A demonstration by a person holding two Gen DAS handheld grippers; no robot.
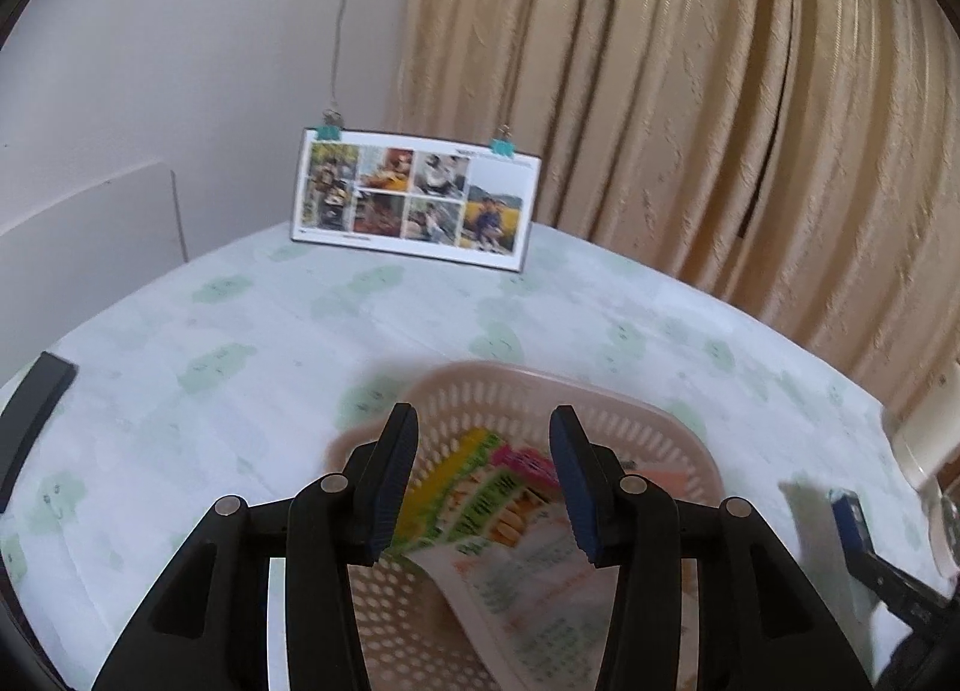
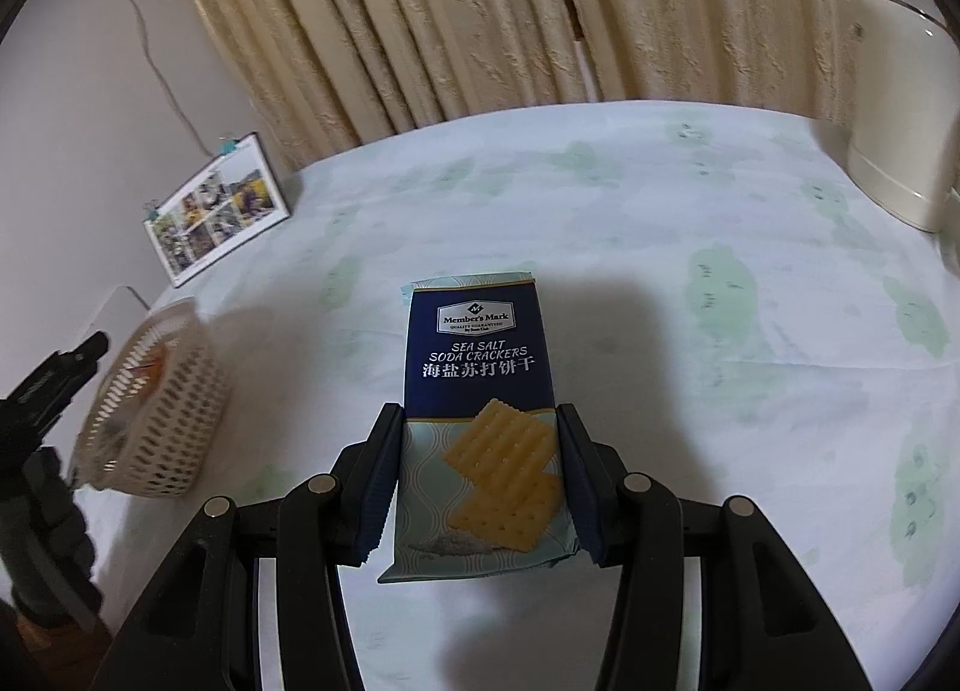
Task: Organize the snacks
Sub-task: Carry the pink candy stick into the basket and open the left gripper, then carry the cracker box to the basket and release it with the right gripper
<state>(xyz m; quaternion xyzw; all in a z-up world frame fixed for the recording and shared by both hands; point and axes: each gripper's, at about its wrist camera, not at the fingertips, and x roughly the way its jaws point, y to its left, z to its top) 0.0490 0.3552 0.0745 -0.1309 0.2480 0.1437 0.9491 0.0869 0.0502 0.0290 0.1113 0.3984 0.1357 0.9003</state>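
My left gripper (image 1: 483, 439) hangs open over a pink perforated basket (image 1: 540, 391). A green and yellow snack packet (image 1: 480, 505) lies tilted inside the basket, blurred, below and between the fingers. My right gripper (image 2: 480, 409) is shut on a dark blue sea salt soda crackers packet (image 2: 480, 355), held above the tablecloth with its top pointing away. In the right wrist view the basket (image 2: 174, 433) stands to the left, with the left gripper (image 2: 84, 349) above it. The crackers packet (image 1: 849, 517) shows edge-on at the right of the left wrist view.
A photo calendar (image 1: 414, 199) stands at the table's far edge against the wall. A cream appliance (image 2: 894, 120) sits at the far right. A flat black object (image 1: 36, 409) lies at the left edge. Beige curtains (image 2: 480, 18) hang behind the table.
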